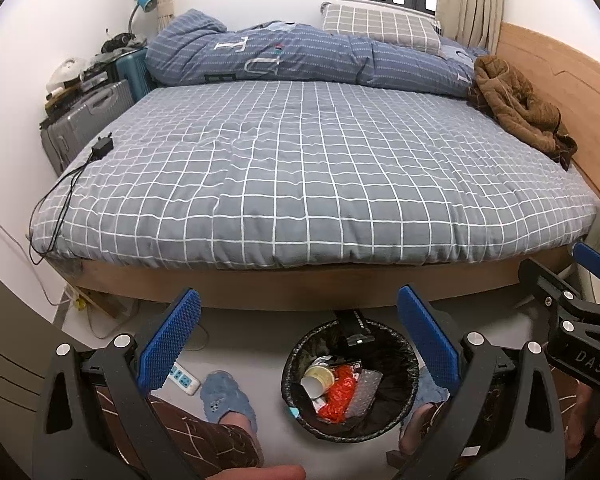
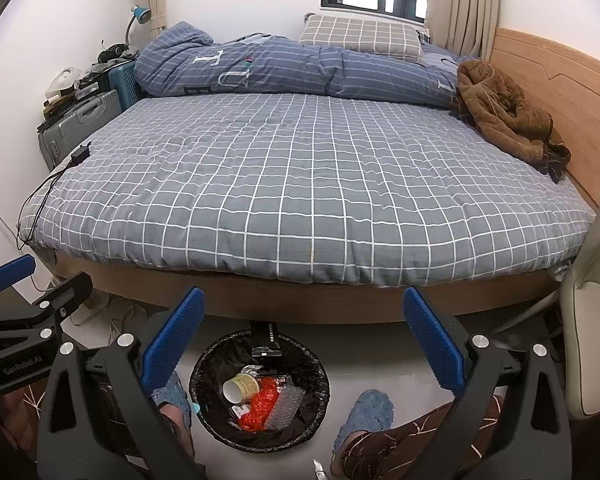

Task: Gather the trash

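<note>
The round black bin with a black bag (image 1: 350, 380) is seen on the pale floor (image 1: 260, 344), just by the bed, between two fluffy blue slippers (image 1: 226, 398). One paper cup (image 1: 318, 378), one red crinkly wrapper (image 1: 340, 394) and one piece of bubble wrap (image 1: 364, 390) are counted inside. The left gripper (image 1: 298, 344) and the right gripper (image 2: 304, 346) are held wide apart, with nothing in them. The light bin could be tipped by a foot. The black charger (image 1: 103, 146) on the grey checked bed (image 1: 300, 168) could be taken for trash.

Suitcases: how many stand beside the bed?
2. A grey suitcase stands at the bed's far-left corner; a teal suitcase stands behind it. Others may be hidden.
</note>
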`<action>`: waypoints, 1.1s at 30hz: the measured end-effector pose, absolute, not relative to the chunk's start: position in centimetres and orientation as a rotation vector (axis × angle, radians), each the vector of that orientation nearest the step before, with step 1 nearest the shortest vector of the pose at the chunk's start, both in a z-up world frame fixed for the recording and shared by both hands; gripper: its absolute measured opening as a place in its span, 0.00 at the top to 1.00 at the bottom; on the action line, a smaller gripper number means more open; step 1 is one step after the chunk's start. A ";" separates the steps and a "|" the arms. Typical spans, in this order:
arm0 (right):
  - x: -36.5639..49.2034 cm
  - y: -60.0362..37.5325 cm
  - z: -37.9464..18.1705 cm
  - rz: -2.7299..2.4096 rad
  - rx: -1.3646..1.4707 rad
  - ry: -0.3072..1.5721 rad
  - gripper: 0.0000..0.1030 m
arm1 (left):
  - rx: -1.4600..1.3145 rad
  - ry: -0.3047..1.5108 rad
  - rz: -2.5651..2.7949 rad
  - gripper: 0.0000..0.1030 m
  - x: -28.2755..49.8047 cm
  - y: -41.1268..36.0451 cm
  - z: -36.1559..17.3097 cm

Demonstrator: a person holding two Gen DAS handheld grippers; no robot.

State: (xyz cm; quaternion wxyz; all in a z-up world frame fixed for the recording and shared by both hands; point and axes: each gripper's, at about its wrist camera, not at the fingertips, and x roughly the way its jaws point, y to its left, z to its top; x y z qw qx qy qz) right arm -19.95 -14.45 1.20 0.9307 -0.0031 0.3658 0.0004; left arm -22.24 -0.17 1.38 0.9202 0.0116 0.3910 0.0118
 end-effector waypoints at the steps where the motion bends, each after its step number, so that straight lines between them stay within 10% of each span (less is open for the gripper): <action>1: -19.9 -14.4 1.2 0.002 -0.005 0.749 0.07 | 0.024 0.804 0.024 0.06 -22.3 -0.2 1.3; 33: -20.0 -14.5 1.0 0.001 0.001 0.751 0.07 | -0.001 0.813 0.017 0.07 -22.3 -0.2 1.1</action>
